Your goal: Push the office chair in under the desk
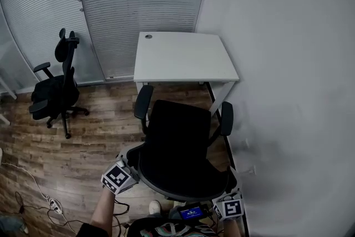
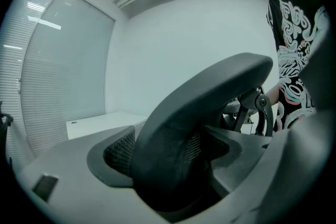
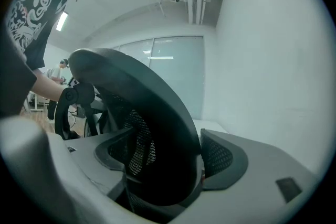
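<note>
A black office chair (image 1: 178,144) stands in front of the white desk (image 1: 183,55), its seat and armrests mostly out from under the desktop. My left gripper (image 1: 126,171) is shut on the left edge of the chair's backrest, and my right gripper (image 1: 226,203) is shut on the right edge. In the left gripper view the curved backrest rim (image 2: 210,92) runs between the jaws of the left gripper (image 2: 168,165), with the desk (image 2: 100,122) beyond. In the right gripper view the rim (image 3: 142,92) fills the gap of the right gripper (image 3: 163,165).
A second black chair (image 1: 55,91) stands on the wood floor at the left. A glass partition with blinds (image 1: 138,3) runs behind the desk. A white wall (image 1: 288,64) lies close on the right. Cables and a power strip (image 1: 51,205) lie at the lower left.
</note>
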`<control>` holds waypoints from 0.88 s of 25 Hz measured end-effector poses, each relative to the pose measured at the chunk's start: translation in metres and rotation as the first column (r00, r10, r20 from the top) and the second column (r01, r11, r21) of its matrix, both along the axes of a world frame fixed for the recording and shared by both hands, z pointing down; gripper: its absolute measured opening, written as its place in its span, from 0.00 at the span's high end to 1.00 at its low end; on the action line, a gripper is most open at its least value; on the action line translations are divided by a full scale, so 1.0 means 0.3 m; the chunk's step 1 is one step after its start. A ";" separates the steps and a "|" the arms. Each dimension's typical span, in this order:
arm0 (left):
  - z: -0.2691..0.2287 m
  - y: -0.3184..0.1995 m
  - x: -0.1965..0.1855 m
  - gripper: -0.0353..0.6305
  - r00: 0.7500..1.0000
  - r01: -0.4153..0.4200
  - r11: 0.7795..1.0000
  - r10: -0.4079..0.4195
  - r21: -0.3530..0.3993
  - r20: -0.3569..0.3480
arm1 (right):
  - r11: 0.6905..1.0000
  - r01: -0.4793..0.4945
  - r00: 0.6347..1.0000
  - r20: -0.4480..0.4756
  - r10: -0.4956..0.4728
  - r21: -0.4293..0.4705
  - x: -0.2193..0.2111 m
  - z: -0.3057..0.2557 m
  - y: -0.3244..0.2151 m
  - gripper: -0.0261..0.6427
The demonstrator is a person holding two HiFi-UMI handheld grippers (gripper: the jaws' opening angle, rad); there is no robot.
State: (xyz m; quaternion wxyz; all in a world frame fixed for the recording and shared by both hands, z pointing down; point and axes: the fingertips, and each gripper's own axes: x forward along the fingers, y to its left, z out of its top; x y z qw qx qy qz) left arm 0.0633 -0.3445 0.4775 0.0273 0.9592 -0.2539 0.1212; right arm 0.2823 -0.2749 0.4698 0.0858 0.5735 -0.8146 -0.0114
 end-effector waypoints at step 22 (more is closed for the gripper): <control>0.009 -0.092 0.017 0.33 1.000 0.023 1.000 -0.023 -0.010 0.007 | 1.000 0.021 1.000 -0.007 -0.021 0.000 0.019 0.003 -0.112 0.41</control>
